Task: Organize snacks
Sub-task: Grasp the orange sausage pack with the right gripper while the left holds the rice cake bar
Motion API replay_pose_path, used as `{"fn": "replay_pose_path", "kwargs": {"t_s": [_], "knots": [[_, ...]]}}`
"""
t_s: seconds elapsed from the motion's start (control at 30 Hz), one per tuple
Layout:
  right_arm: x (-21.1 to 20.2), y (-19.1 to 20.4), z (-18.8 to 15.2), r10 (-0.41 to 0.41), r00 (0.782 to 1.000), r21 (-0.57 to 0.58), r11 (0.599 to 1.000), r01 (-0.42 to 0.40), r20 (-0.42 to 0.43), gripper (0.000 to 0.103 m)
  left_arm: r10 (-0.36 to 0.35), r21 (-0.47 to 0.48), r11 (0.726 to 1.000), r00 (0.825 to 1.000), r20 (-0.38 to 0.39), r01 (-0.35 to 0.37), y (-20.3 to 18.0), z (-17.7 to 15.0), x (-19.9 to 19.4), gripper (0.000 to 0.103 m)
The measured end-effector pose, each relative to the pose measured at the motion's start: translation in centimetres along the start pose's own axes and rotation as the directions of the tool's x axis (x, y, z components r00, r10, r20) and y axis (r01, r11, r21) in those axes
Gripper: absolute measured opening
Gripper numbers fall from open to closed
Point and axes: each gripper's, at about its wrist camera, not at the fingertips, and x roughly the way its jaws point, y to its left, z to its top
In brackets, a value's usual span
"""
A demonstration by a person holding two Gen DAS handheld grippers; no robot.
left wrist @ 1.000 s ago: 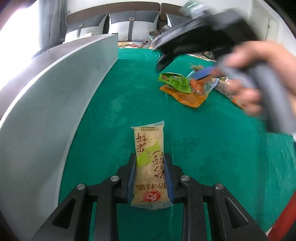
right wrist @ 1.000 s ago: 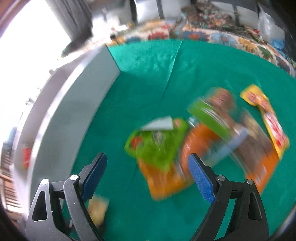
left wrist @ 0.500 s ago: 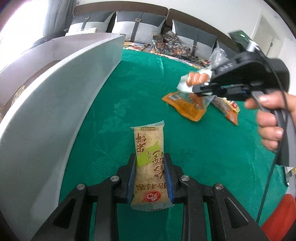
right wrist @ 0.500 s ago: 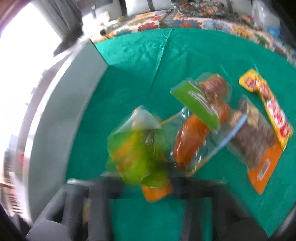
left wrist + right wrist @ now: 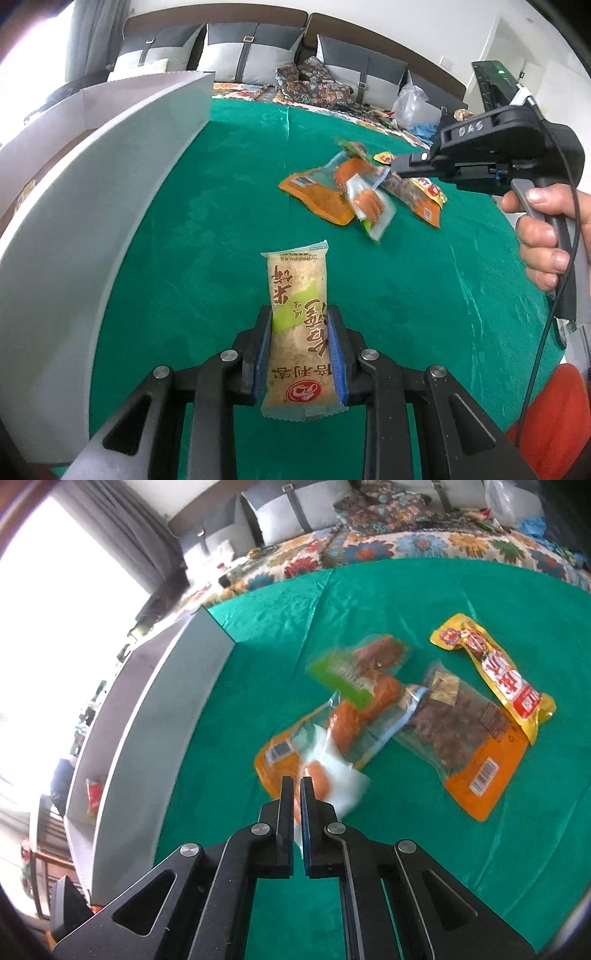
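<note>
Snacks: my left tool (image 5: 300,354) is clenched on the rice cracker pack (image 5: 299,328), box wall (image 5: 92,206) to its left. Right tool (image 5: 297,794) pinches the sausage pack (image 5: 332,775), just ahead at the pile. Carry step, I judge; next, lift both over that wall.

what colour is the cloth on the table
Green, plain; the tablecloth shows best in the right wrist view.
</note>
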Motion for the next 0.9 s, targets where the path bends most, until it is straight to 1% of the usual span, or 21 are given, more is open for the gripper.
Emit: {"fn": "replay_pose_path", "kwargs": {"t_s": [0.03, 0.07, 0.1, 0.13, 0.17, 0.2, 0.23, 0.3, 0.33, 0.37, 0.4, 0.47, 0.5, 0.53, 0.57, 0.63, 0.7, 0.73, 0.8, 0.83, 0.9], "knots": [[0.1, -0.2, -0.3, -0.023, 1.000, -0.013, 1.000, 0.022, -0.013, 0.009, 0.000, -0.001, 1.000, 1.000, -0.001, 0.000, 0.1, -0.1, 0.1, 0.027], [0.3, -0.2, -0.6, -0.055, 0.998, -0.030, 0.998, 0.055, -0.027, 0.010, 0.002, 0.000, 1.000, 1.000, -0.004, -0.002, 0.2, -0.2, 0.2, 0.027], [0.7, -0.3, -0.9, -0.092, 0.995, -0.043, 0.995, 0.090, -0.038, 0.020, 0.002, -0.002, 1.000, 1.000, -0.004, -0.002, 0.2, -0.3, 0.2, 0.027], [1.0, -0.5, -1.1, -0.111, 0.993, -0.049, 0.993, 0.109, -0.046, 0.050, 0.002, -0.003, 1.000, 1.000, -0.003, -0.002, 0.3, -0.2, 0.0, 0.027], [1.5, -0.5, -1.5, -0.141, 0.989, -0.054, 0.989, 0.139, -0.039, 0.064, 0.002, -0.005, 1.000, 1.000, -0.001, -0.002, 0.5, -0.2, -0.1, 0.027], [1.7, -0.7, -1.7, -0.169, 0.985, -0.054, 0.984, 0.167, -0.025, 0.071, 0.001, -0.009, 1.000, 1.000, 0.002, -0.001, 0.6, -0.3, -0.2, 0.027], [2.1, -0.7, -2.0, -0.214, 0.977, -0.047, 0.976, 0.213, -0.016, 0.071, 0.000, -0.012, 1.000, 1.000, 0.001, 0.000, 0.8, -0.3, -0.1, 0.027], [3.2, -0.6, -2.2, -0.233, 0.972, -0.035, 0.972, 0.232, -0.015, 0.070, 0.002, -0.015, 1.000, 1.000, -0.004, -0.002, 0.9, -0.5, -0.1, 0.027], [4.0, -0.1, -2.2, -0.258, 0.966, -0.078, 0.963, 0.257, -0.007, 0.067, 0.004, -0.016, 1.000, 1.000, -0.007, -0.004, 0.9, -0.5, 0.1, 0.027], [4.9, 0.6, -2.2, -0.300, 0.954, -0.143, 0.944, 0.296, -0.003, 0.067, 0.004, -0.018, 1.000, 1.000, -0.007, -0.004, 1.1, -0.6, 0.1, 0.027], [5.2, 1.0, -2.4, -0.315, 0.949, -0.175, 0.934, 0.310, -0.002, 0.067, 0.003, -0.019, 1.000, 1.000, -0.004, -0.003, 1.2, -0.6, 0.0, 0.027], [5.2, 1.1, -2.4, -0.268, 0.963, -0.179, 0.948, 0.263, -0.005, 0.067, 0.000, -0.019, 1.000, 1.000, 0.003, 0.000, 1.2, -0.6, -0.3, 0.027], [4.6, 1.0, -2.2, -0.205, 0.979, -0.167, 0.965, 0.201, -0.003, 0.067, -0.003, -0.021, 1.000, 1.000, 0.007, 0.003, 1.4, -0.5, -0.5, 0.027], [4.0, 0.9, -2.0, -0.162, 0.987, -0.187, 0.970, 0.157, -0.009, 0.067, -0.007, -0.027, 1.000, 1.000, 0.009, 0.008, 1.5, -0.4, -0.5, 0.027], [3.6, 0.9, -1.8, -0.155, 0.988, -0.226, 0.963, 0.148, -0.013, 0.067, -0.009, -0.028, 1.000, 1.000, 0.010, 0.009, 1.6, -0.4, -0.6, 0.027], [3.0, 1.2, -1.4, -0.151, 0.987, -0.362, 0.924, 0.124, -0.047, 0.067, -0.021, -0.044, 0.999, 1.000, 0.010, 0.021, 1.8, -0.2, -0.5, 0.027], [2.9, 0.9, -1.4, -0.171, 0.980, -0.478, 0.873, 0.103, -0.102, 0.065, -0.031, -0.057, 0.998, 0.999, 0.009, 0.031, 2.0, -0.2, -0.3, 0.027], [3.1, 0.6, -1.3, -0.184, 0.975, -0.510, 0.855, 0.095, -0.128, 0.062, -0.031, -0.058, 0.998, 0.999, 0.009, 0.031, 1.9, -0.2, -0.3, 0.027], [3.9, 0.0, -1.1, -0.202, 0.966, -0.537, 0.839, 0.086, -0.161, 0.057, -0.027, -0.057, 0.998, 1.000, 0.005, 0.027, 1.9, -0.3, 0.0, 0.027], [4.4, 0.1, -1.2, -0.205, 0.963, -0.552, 0.830, 0.078, -0.172, 0.057, -0.025, -0.056, 0.998, 1.000, 0.002, 0.025, 1.9, -0.4, 0.1, 0.027], [5.5, 0.6, -1.4, -0.186, 0.961, -0.581, 0.813, 0.034, -0.203, 0.055, -0.020, -0.053, 0.998, 1.000, -0.009, 0.019, 1.9, -0.6, 0.4, 0.027]]}}
